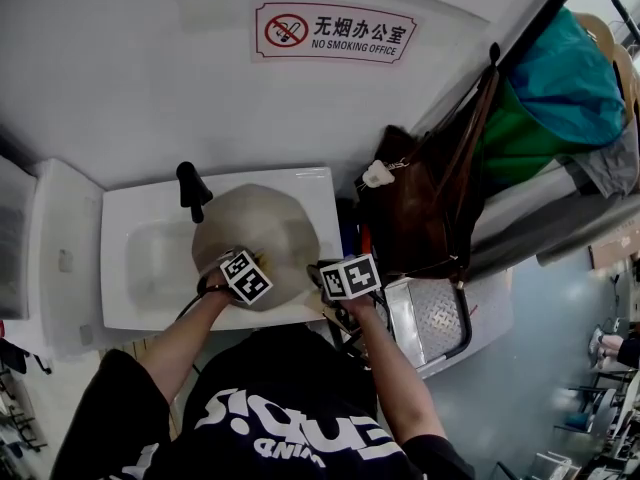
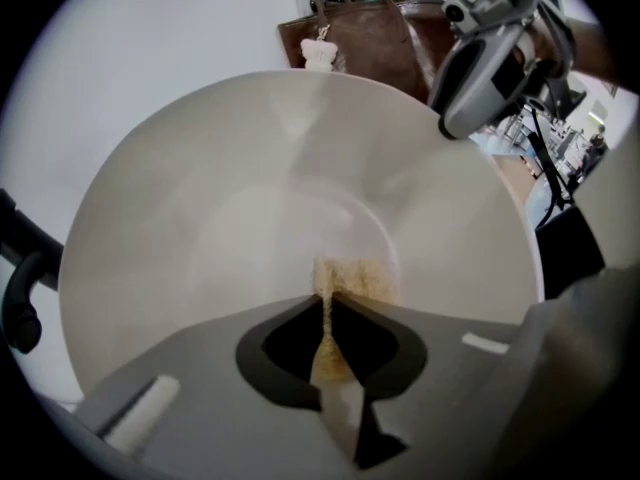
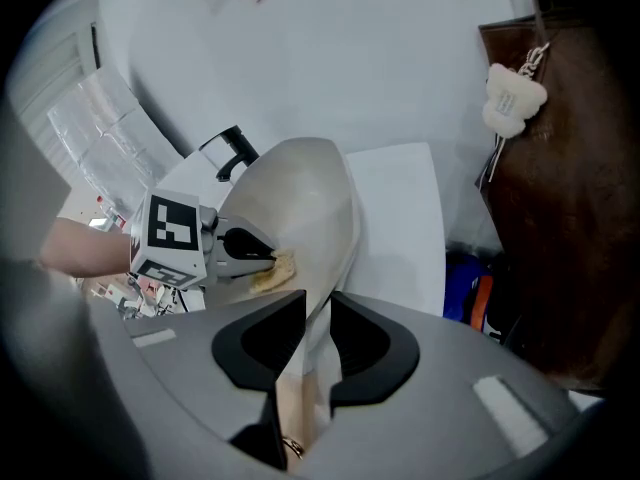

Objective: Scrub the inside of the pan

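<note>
Pan (image 1: 262,233) found over the white sink (image 1: 130,268), tipped up on its edge, its pale inside turned toward my left side. A black tap (image 1: 192,190) stands at the back of the sink, just beside the pan's rim.

Left gripper (image 1: 250,273): in the left gripper view (image 2: 328,303) my fingers are closed together on a thin yellowish scrub pad (image 2: 350,278). The pad's free end lies flat against the inside of the pan (image 2: 300,198), near the bottom of the bowl. The right gripper view confirms this from the side: the left gripper (image 3: 262,256) reaches into the pan with the scrub pad (image 3: 272,271) touching the inner wall.

Right gripper (image 1: 335,278): in the right gripper view (image 3: 318,313) my fingers stand at a narrow gap with the rim of the pan (image 3: 310,208) clamped between them, the pan seen edge-on. The left gripper view shows the right gripper (image 2: 455,108) seated on the far rim at upper right.

Surroundings: a brown bag (image 1: 430,208) hangs just right of the sink with a small white charm (image 1: 378,173) on it. A no-smoking sign (image 1: 335,31) is fixed to the wall above
</note>
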Motion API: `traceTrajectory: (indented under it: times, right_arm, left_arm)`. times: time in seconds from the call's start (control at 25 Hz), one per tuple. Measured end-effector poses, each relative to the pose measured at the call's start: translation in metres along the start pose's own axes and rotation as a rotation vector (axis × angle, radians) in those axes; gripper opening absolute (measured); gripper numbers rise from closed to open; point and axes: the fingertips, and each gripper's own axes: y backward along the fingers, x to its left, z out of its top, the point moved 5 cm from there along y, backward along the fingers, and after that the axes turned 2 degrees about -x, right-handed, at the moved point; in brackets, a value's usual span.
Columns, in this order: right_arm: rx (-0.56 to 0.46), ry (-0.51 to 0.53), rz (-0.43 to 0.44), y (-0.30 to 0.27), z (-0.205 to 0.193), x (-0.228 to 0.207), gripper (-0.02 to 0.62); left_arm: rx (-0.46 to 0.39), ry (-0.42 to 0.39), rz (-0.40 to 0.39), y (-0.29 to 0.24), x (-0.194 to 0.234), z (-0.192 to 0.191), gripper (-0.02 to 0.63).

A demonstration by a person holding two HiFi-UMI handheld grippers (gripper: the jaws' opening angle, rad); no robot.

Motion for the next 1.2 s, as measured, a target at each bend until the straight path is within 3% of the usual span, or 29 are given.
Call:
traceTrajectory:
  times: [0.4,0.6,0.84,1.2]
  right_arm:
    - [0.004,0.007,0.002,-0.001,0.002,0.000,0.086]
    - [0.004,0.006,0.000,0.000,0.001,0.000,0.086]
    - [0.003,0.008,0.000,-0.001,0.001,0.000,0.086]
    - [0.000,0.016,-0.001,-0.001,0.001,0.000,0.087]
  left_arm:
    - [-0.013,0.157,0.138,0.011,0.065,-0.005,0.026]
    - [-0.053,0.240,0.154,0.012,0.090,0.010,0.026]
    - [-0.080,0.251,0.174,0.009,0.104,0.030,0.025]
    - [-0.113,0.299,0.145,0.012,0.105,0.041,0.025]
